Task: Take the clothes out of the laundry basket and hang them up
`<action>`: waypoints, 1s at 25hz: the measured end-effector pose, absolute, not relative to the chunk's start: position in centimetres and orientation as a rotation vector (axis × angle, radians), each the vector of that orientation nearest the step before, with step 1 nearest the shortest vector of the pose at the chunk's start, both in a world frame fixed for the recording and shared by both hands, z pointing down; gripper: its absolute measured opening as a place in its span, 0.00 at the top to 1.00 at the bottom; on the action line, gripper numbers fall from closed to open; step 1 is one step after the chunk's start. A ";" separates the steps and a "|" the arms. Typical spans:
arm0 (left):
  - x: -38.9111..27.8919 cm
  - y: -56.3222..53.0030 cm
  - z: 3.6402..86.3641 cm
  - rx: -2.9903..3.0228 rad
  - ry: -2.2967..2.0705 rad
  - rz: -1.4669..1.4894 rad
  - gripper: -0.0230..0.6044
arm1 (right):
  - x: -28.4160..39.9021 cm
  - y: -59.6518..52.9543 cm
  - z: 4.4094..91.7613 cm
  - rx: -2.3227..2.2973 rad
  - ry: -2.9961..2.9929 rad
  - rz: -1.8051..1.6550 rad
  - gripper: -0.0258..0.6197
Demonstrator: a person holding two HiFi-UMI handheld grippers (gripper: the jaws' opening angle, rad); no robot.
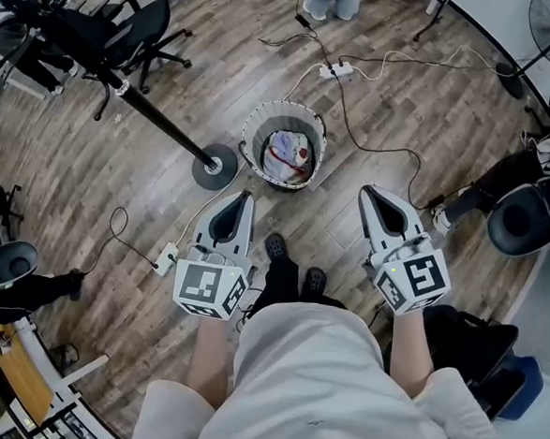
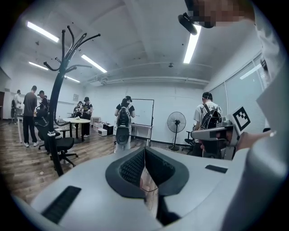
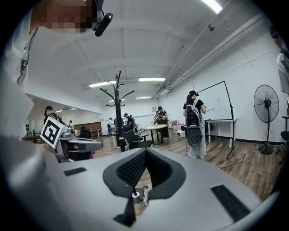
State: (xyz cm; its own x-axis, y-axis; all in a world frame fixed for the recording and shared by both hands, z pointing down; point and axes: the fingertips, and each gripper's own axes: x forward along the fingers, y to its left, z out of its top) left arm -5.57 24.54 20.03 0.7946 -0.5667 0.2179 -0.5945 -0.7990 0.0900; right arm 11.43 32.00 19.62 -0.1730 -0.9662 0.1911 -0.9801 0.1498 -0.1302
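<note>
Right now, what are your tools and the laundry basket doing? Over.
Left tool shut, empty; right tool shut, empty. Laundry basket on floor ahead, clothes inside. Coat rack base close beside it; cable on floor beyond.

Brown wood-plank flooring (image 1: 72, 172) runs across a large open office. A white power strip (image 1: 337, 72) lies on it, and thin cables (image 1: 383, 148) trail away from the strip over the boards. Black office chairs (image 1: 150, 25) stand around the edges of the room. The ceiling (image 2: 135, 40) is white and carries long strip lights (image 2: 193, 41). The far wall (image 2: 171, 97) is white too, with tall glazed panels (image 2: 244, 88) to one side. A whiteboard on a stand (image 3: 216, 103) is near a pedestal fan (image 3: 266, 104). Several people (image 2: 30, 108) stand in the distance, some of them beside a round table (image 3: 156, 127).
</note>
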 end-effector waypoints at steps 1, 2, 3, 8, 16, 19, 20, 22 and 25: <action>-5.6 23.7 20.0 2.829 -0.913 0.265 0.93 | 11.3 31.2 19.5 1.980 -2.329 0.346 0.95; -5.6 22.8 19.9 2.829 -0.906 0.261 0.93 | 11.2 30.3 19.4 1.979 -2.325 0.344 0.95; -5.7 21.9 20.0 2.828 -0.900 0.258 0.93 | 11.1 29.5 19.4 1.978 -2.321 0.342 0.95; -5.6 18.3 20.5 2.826 -0.860 0.248 0.93 | 10.9 26.4 19.5 1.992 -2.291 0.327 0.95; -5.6 14.1 21.1 2.829 -0.794 0.261 0.93 | 10.1 22.8 19.8 2.012 -2.236 0.326 0.95; -5.7 13.0 21.8 2.826 -0.775 0.267 0.93 | 9.6 21.9 20.6 2.012 -2.223 0.338 0.94; -5.7 12.7 22.0 2.824 -0.768 0.275 0.93 | 9.5 21.7 20.9 2.017 -2.217 0.351 0.94; -5.8 12.3 22.6 2.819 -0.753 0.294 0.93 | 9.1 21.4 21.5 2.022 -2.204 0.381 0.93; -5.9 12.0 23.3 2.802 -0.736 0.317 0.93 | 8.7 21.2 22.3 2.013 -2.192 0.422 0.93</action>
